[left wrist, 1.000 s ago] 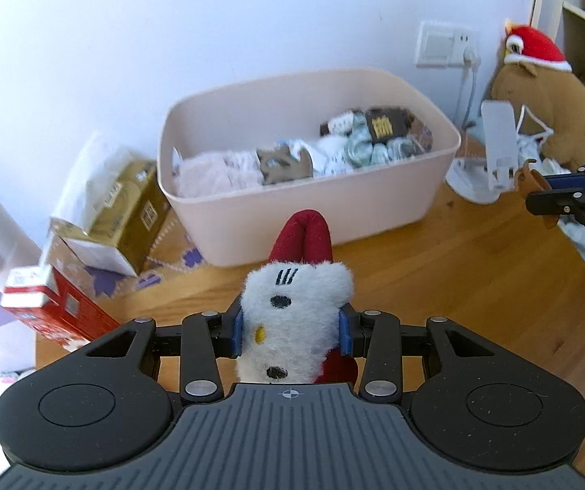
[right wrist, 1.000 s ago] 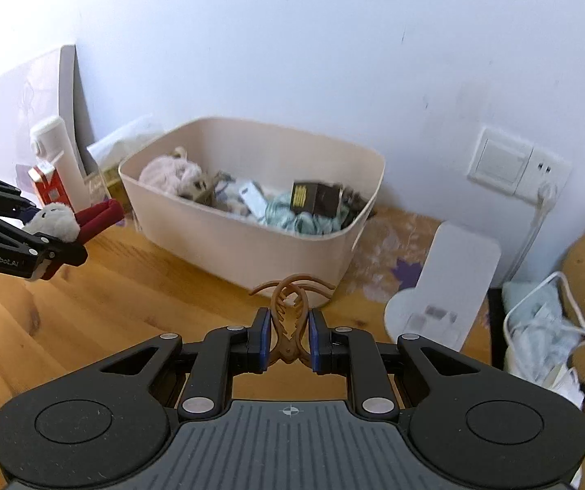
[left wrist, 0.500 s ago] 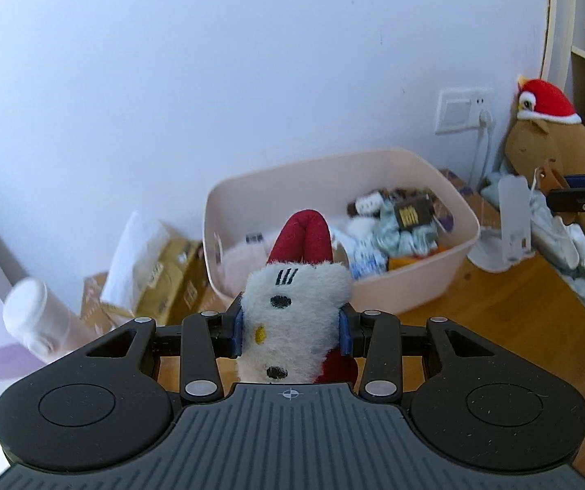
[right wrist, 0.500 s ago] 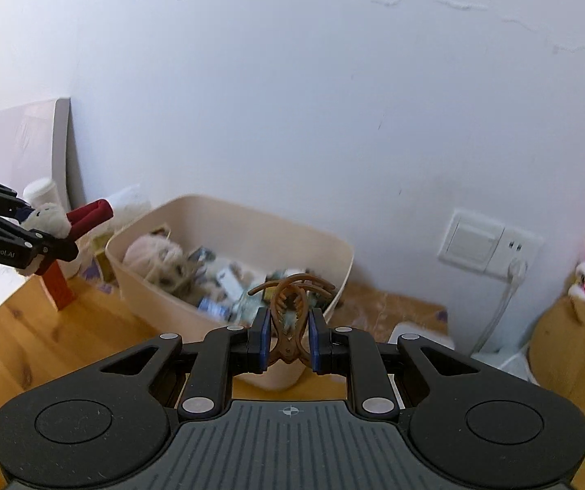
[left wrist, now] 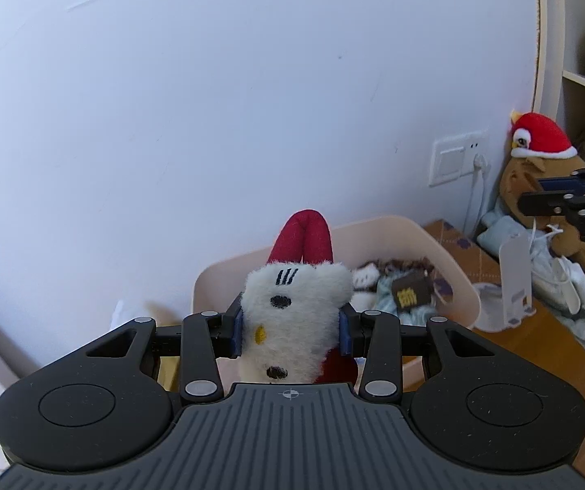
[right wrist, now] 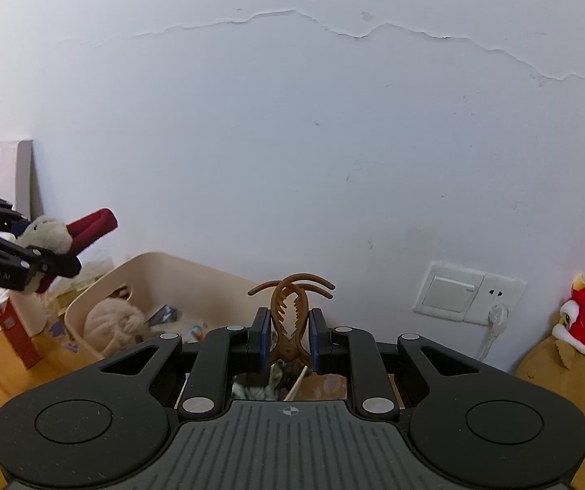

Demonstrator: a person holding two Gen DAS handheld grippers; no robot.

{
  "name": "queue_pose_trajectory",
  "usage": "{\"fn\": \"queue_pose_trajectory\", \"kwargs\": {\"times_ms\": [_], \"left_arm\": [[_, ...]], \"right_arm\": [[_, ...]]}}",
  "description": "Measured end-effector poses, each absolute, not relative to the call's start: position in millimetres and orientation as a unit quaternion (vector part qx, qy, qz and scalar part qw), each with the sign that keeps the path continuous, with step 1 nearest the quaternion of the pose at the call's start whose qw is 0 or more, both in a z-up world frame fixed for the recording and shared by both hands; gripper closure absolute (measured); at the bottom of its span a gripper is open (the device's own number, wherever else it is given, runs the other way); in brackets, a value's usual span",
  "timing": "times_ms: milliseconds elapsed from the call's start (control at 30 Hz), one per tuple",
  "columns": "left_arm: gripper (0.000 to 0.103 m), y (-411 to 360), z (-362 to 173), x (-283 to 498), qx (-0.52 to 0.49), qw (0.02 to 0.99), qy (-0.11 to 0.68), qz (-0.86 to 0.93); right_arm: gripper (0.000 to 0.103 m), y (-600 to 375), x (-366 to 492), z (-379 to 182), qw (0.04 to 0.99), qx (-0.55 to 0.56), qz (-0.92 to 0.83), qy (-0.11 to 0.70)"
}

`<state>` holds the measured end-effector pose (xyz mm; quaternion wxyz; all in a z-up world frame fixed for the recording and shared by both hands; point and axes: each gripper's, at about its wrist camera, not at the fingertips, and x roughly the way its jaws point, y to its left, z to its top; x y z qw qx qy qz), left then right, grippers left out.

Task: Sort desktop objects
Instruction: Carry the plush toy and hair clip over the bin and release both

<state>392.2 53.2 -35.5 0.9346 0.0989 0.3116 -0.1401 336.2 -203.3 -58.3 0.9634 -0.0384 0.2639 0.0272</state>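
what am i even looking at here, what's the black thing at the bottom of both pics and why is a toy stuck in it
There is no robot arm here: a person holds a two-finger gripper in each hand, and each gripper has a wide-angle camera looking forward along its fingers. The black shape at the bottom of each picture is that gripper's own body.

In the left wrist view, the left gripper squeezes a white plush toy with a red part on top. In the right wrist view, the right gripper pinches a brown hair claw clip. Each gripper also shows at the edge of the other's picture.

Beyond them, on a wooden desk against a white wall, stands a beige bin already holding soft toys and small packets. A brown plush with a red hat sits to the right, near a wall socket.
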Motion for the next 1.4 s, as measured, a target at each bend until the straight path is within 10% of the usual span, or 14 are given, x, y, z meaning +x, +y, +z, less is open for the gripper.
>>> {"fn": "queue_pose_trajectory", "kwargs": {"times_ms": [1100, 1400], "left_arm": [[0.060, 42.3, -143.7, 486.5, 0.030, 0.880, 0.462, -0.102], [0.025, 43.4, -137.4, 478.5, 0.029, 0.886, 0.456, -0.076]], "right_arm": [[0.084, -147.2, 448.9, -153.0, 0.920, -0.030, 0.080, 0.381], [0.028, -153.5, 437.7, -138.1, 0.930, -0.008, 0.055, 0.364]]}}
